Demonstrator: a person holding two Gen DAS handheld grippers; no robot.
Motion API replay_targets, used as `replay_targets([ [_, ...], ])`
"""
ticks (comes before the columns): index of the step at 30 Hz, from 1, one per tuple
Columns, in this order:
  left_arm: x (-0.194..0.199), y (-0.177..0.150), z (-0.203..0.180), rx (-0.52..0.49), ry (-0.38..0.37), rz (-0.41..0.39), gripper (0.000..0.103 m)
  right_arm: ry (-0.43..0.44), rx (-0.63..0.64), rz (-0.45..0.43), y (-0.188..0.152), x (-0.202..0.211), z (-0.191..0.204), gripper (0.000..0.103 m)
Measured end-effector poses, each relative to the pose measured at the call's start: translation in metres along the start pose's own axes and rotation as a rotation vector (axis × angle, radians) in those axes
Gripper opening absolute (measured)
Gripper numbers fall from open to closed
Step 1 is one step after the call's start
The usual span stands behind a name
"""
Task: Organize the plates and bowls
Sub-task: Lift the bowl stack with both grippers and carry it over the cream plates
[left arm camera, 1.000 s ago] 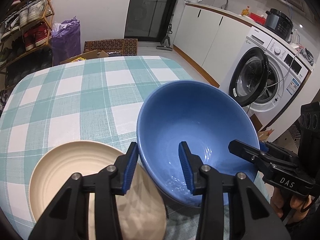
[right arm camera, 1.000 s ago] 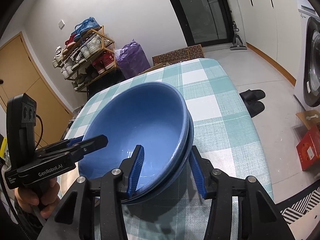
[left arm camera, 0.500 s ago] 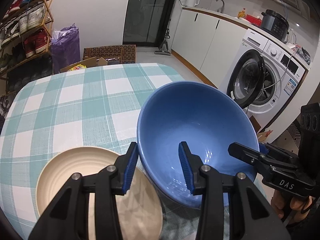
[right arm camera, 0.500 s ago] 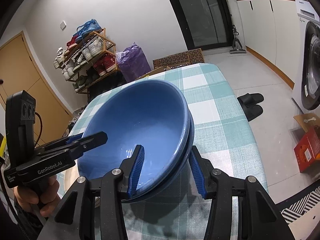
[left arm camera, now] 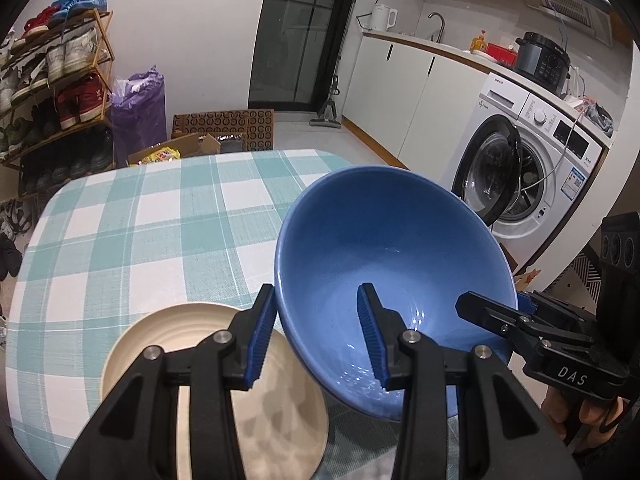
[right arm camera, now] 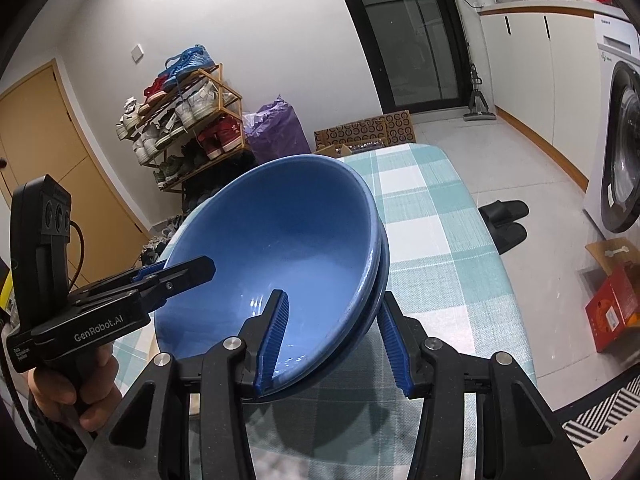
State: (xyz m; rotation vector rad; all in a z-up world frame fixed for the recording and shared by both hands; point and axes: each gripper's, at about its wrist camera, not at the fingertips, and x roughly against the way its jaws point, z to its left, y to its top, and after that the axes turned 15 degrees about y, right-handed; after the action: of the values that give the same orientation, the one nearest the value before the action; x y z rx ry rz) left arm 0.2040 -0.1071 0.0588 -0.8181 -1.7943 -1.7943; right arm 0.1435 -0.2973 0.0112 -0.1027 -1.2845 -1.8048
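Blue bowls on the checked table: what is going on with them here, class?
A person holds a gripper in each hand, and both clamp the rim of the blue bowls, two nested together, from opposite sides. The left gripper has one finger inside and one outside the wall; the right gripper likewise. The stack sits tilted above the checked tablecloth, beside a cream plate lying flat.

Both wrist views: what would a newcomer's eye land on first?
The big glossy blue bowl stack, tilted above the teal-checked tablecloth, with the left gripper and right gripper each clamping a near rim. Next, the round ribbed cream plate lying on the cloth beneath the left fingers.
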Motion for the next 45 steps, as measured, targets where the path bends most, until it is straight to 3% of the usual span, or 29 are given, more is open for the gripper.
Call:
replay_targets([
  [23,0.065,-0.001,0.049,0.051,0.064,-0.097,0.04,0.038,0.088,-0.013,0.013,0.016,0.085,0.047],
  [45,0.081,-0.018,0.114,0.135,0.16,-0.107,0.04,0.113,0.167,0.054,0.016,-0.038,0.143,0.047],
])
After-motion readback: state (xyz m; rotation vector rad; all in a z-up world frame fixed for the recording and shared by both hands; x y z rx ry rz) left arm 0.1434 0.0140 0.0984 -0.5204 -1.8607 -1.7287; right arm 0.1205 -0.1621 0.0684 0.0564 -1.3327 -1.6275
